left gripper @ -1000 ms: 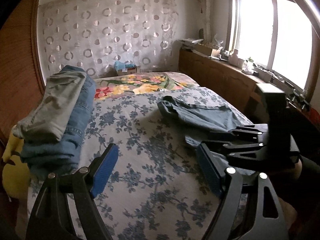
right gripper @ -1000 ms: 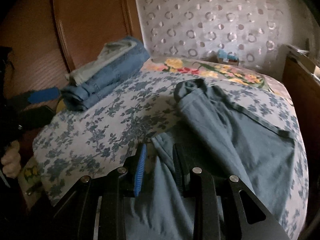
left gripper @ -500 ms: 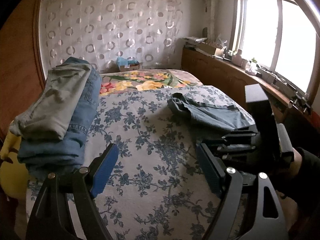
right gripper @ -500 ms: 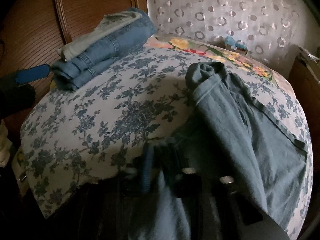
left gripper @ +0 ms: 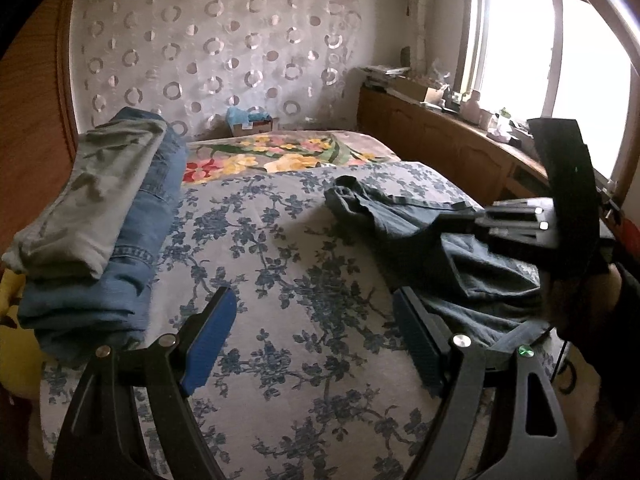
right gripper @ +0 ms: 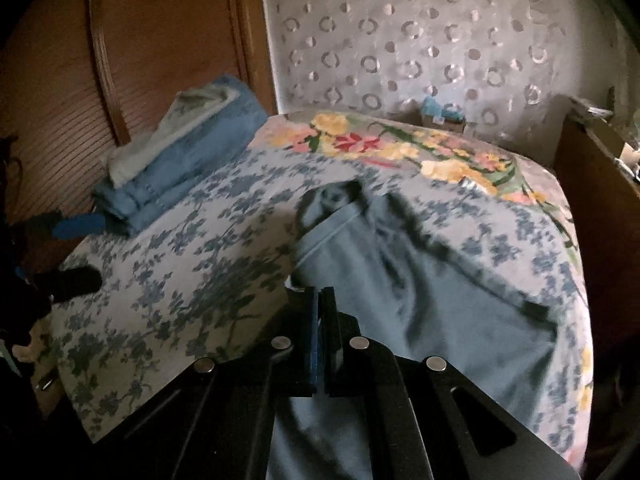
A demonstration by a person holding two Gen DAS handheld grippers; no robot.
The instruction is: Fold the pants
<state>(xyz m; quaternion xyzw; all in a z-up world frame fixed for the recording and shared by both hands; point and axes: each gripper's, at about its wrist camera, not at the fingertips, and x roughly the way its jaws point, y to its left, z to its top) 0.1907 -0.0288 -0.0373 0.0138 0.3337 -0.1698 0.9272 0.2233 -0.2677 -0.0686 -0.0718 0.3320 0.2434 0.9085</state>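
Observation:
Grey-blue pants lie crumpled on the right half of the flowered bed cover. My right gripper is shut on their near edge, the fabric pinched between the pads and hanging from them. In the left wrist view that gripper holds the lifted fold of the pants, with a hand behind it. My left gripper stands open over bare cover to the left of the pants, with nothing between its blue pads.
A stack of folded jeans with a grey-green garment on top sits at the bed's left edge by the wooden headboard. A flowered blanket covers the far end. Wooden cabinets and a window run along the right.
The right gripper's jaws closed on the near edge of the pants and lifted it slightly. The left gripper stayed open and barely shifted.

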